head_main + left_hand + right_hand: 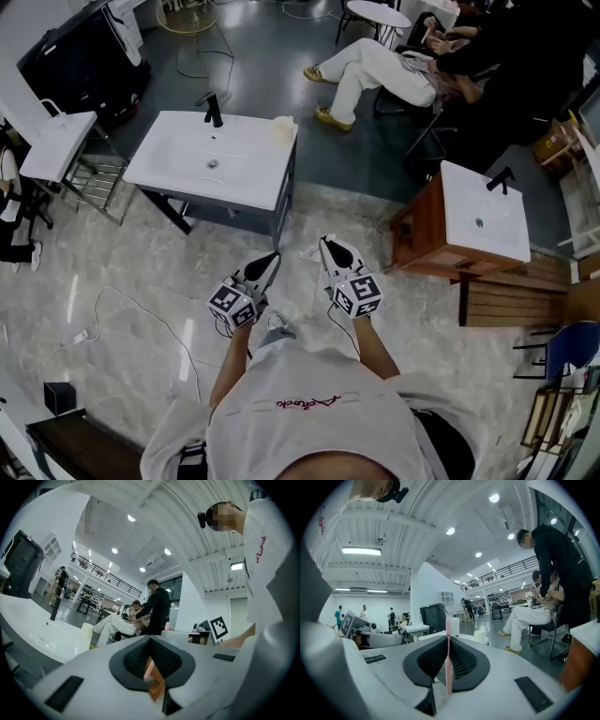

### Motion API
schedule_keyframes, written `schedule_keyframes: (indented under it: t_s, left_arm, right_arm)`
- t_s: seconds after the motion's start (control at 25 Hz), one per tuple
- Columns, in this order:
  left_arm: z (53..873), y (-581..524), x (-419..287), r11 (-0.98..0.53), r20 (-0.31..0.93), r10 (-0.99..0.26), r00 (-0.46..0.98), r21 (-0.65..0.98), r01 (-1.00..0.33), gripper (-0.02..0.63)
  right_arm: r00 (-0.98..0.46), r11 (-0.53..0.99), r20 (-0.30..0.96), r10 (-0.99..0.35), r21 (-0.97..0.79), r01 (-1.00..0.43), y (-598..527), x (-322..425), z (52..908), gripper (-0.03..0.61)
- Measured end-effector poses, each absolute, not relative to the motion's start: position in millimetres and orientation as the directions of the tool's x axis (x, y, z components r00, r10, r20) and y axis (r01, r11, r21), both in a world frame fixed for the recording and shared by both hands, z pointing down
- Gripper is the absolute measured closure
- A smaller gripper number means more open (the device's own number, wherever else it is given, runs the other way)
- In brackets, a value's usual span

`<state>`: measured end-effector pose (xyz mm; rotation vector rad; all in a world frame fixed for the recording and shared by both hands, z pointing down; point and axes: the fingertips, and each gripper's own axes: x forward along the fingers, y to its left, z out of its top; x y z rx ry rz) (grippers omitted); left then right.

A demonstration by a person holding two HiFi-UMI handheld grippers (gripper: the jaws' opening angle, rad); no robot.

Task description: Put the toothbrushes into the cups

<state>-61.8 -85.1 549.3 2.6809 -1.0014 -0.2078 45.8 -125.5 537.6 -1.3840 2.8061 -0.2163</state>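
Both grippers are held level in front of the person, over the floor, short of the white sink counter (187,173). My right gripper (325,244) (448,641) is shut on a pink toothbrush (449,663), which stands upright between the pads with its white bristle head on top. My left gripper (272,260) (150,641) is shut on an orange toothbrush (152,677); only a short piece of it shows between the pads. A cream cup (282,128) (85,637) (480,636) stands at the counter's far right corner.
A black faucet (215,110) rises at the back of the sink. To the right stands a second sink on a wooden cabinet (422,234). A seated person (384,75) and a standing one are beyond. A cable with a power strip (80,336) lies on the floor at left.
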Motion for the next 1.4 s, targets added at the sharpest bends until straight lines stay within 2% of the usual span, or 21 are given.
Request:
schedule_keyframes:
  t_s: [0.64, 1.4]
  left_arm:
    - [540.6, -165.2, -119.3, -0.741, -0.051, -0.638, 0.768, 0.31, -0.595, 0.6]
    - [551.1, -162.2, -124.5, -0.774, -0.049, -0.589, 0.807, 0.322, -0.545, 0.6]
  right_arm:
    - [-0.588, 0.579, 0.072, -0.805, -0.115, -0.807, -202.1, -13.4, 530.0, 0.569]
    - [-0.541, 0.531, 0.096, -0.835, -0.112, -0.84, -190.9, -16.0, 538.8, 0.569]
